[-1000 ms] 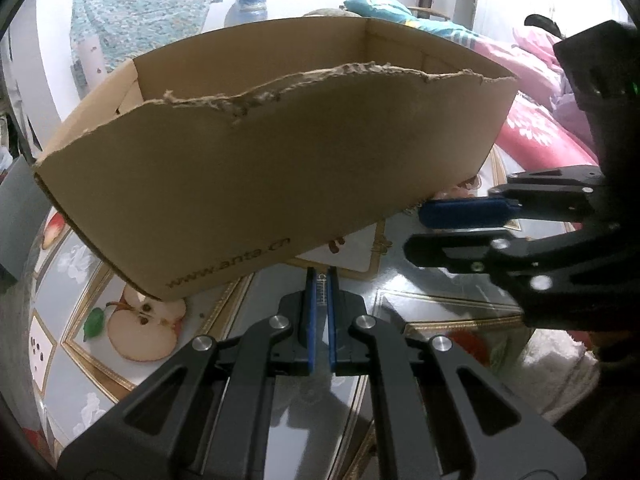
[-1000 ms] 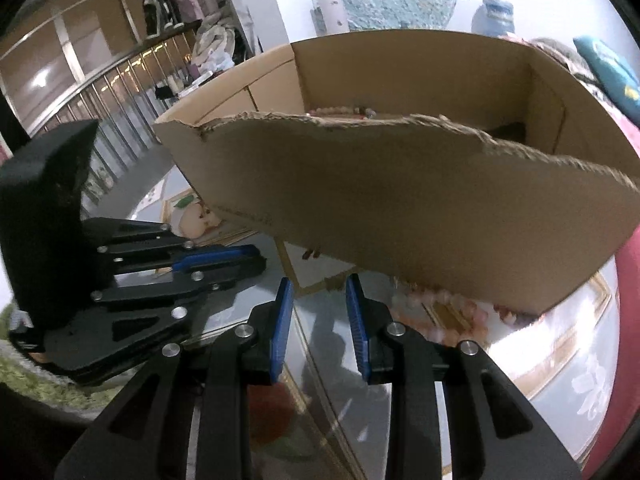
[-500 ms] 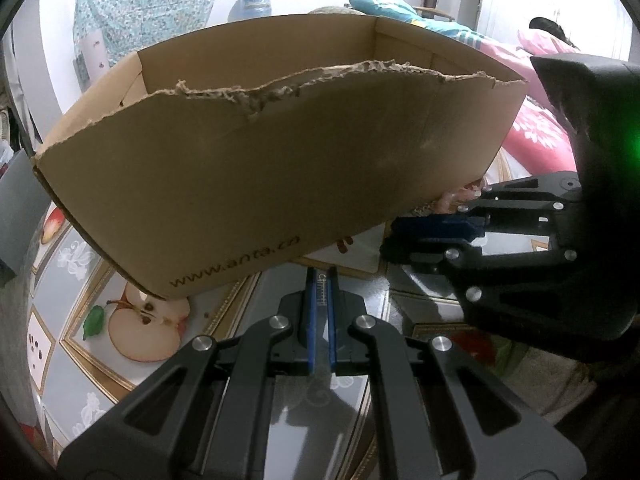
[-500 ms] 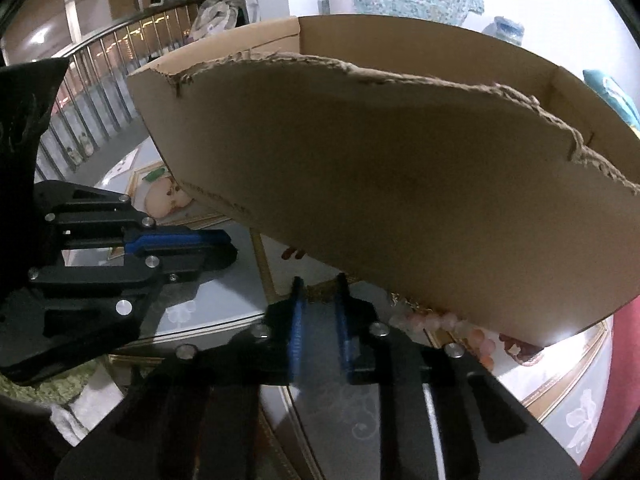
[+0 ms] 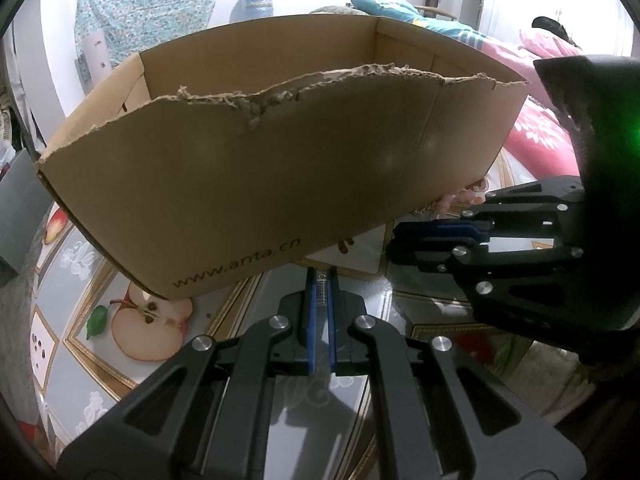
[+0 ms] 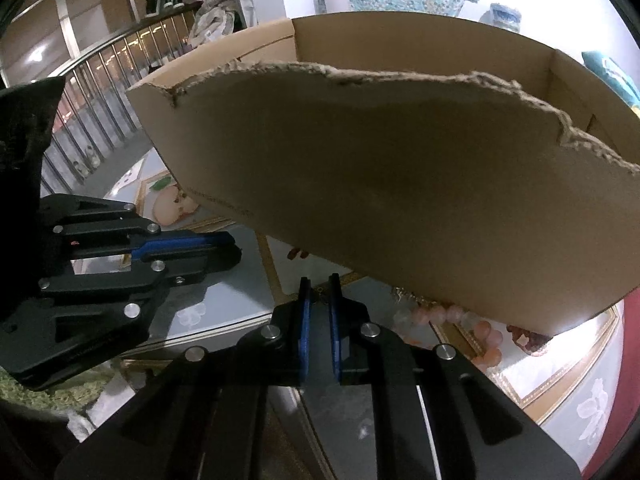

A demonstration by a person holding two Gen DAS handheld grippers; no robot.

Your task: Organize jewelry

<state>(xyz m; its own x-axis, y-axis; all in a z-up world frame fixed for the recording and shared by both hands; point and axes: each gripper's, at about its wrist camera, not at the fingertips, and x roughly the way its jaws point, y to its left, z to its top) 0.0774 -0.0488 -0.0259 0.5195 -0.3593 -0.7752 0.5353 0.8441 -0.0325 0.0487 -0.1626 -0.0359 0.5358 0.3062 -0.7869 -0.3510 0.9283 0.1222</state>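
Note:
A torn-rimmed cardboard box [image 5: 280, 168] [image 6: 400, 184] stands on the glossy fruit-print table [image 5: 424, 296]. My left gripper [image 5: 321, 280] is just in front of the box, its blue pads closed on a small ridged silvery piece [image 5: 321, 286]. From the right, my right gripper [image 5: 394, 240] points across. In its own view the right gripper [image 6: 319, 285] is shut low over the table with a tiny gold link [image 6: 320, 291] pinched at the tips. A thin gold chain [image 6: 406, 294] and a pink bead bracelet [image 6: 452, 314] lie by the box's base. The box's inside is hidden.
A bed with pink and blue bedding [image 5: 540, 128] is behind on the right. A railing [image 6: 104, 92] runs along the far left. A grey block [image 5: 16, 208] sits at the table's left edge. A green rug [image 6: 48, 396] lies below the table edge.
The right gripper's jaws closed from a clear gap to nearly together, and it moved in closer to the box and the left gripper. The left gripper stayed still and shut.

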